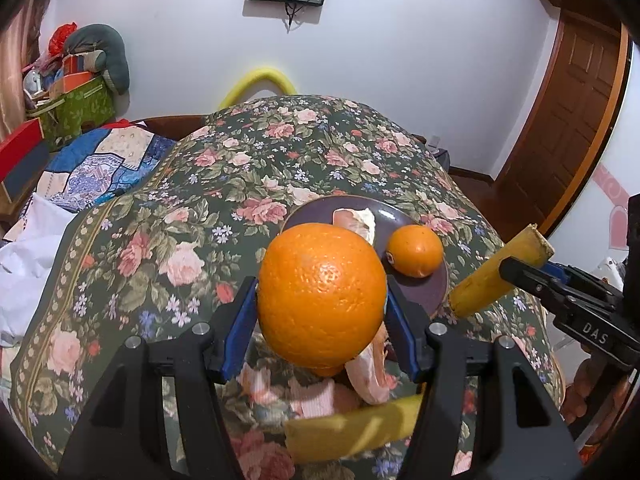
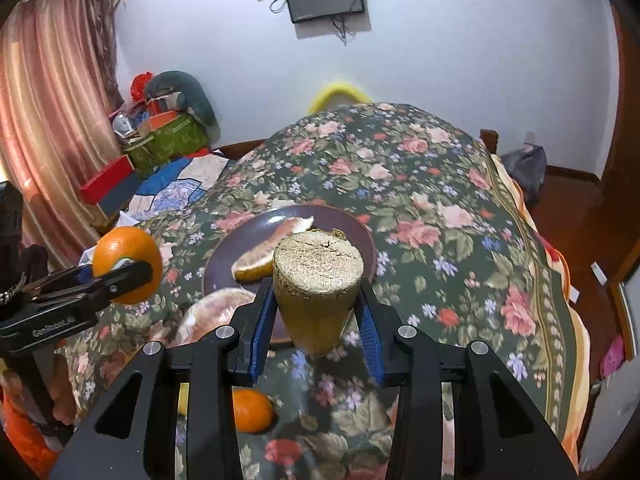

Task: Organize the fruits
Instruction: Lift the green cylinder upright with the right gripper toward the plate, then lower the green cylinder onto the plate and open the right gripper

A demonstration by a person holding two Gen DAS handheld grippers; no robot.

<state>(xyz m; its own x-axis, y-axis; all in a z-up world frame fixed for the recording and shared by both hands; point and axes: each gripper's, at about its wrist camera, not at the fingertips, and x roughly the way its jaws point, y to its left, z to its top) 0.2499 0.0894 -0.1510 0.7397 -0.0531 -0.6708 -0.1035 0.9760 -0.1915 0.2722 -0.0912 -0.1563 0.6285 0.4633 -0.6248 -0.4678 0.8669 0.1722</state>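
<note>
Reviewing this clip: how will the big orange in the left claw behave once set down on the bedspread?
The big orange is round, so it probably rolls. The floral bedspread looks soft and humped, which may encourage that. Its pitted skin likely resists slipping.

- Orange (image 1: 320, 296): bright orange, dimpled.
- Cane piece (image 2: 318, 292): yellow skin, tan cut end.
- Plate (image 2: 356, 226): dark purple-brown.
- Bedspread (image 1: 248, 168): dark green, pink roses.
- Pads (image 1: 239, 332): blue.

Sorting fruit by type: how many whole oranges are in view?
3: a big orange in the left gripper, a small orange on the plate, another orange on the bedcover under the right gripper. Others may be hidden.
</note>
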